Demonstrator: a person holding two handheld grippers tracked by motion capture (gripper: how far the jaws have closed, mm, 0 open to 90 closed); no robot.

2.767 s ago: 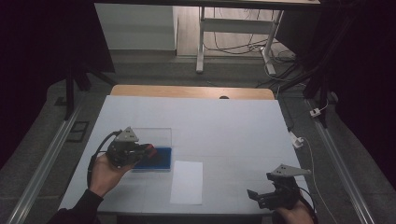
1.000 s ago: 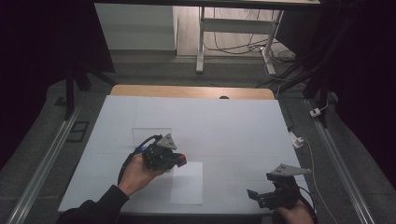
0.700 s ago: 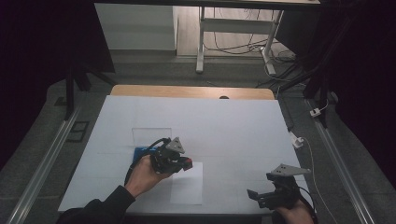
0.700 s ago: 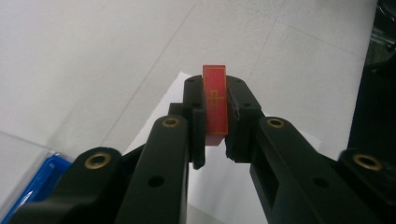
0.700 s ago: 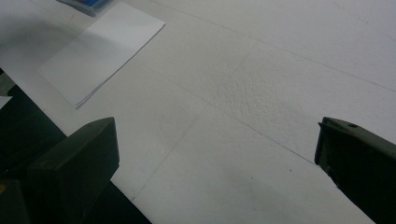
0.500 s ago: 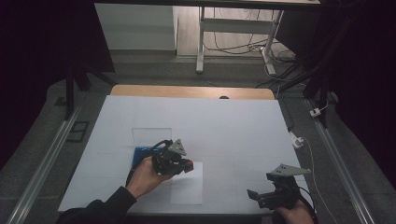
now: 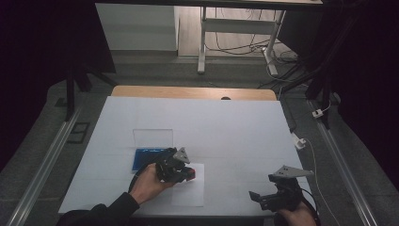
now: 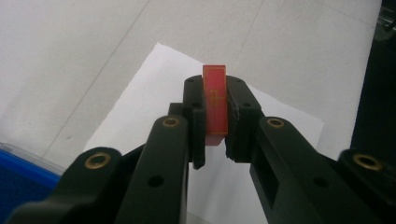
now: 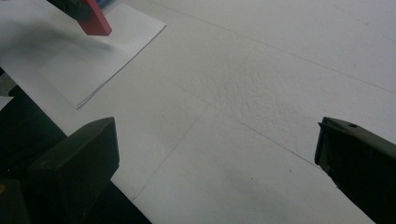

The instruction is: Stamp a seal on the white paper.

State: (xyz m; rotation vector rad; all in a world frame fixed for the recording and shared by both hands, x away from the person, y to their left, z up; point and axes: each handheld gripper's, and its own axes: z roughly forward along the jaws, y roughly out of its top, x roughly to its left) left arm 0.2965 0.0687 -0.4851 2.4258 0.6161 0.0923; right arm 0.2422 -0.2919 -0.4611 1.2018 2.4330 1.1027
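Note:
My left gripper (image 7: 187,173) is shut on a thin red block (image 8: 215,100), pinched upright between its black pads. It hovers low over the upper left part of a white paper sheet (image 7: 190,194) lying near the table's front edge. In the right gripper view the red block (image 9: 96,21) hangs just above the sheet (image 9: 88,56), at the top left. My right gripper (image 7: 263,198) rests at the front right of the table; its jaws stand wide open with nothing between them.
A blue box (image 7: 142,157) with a clear lid (image 7: 153,136) behind it lies just left of the left gripper. The white table cover (image 7: 235,132) stretches far behind and to the right. The front table edge runs close under both hands.
The left gripper has left the blue box and moved right and down over the paper sheet with the red block in it. The right gripper has not moved.

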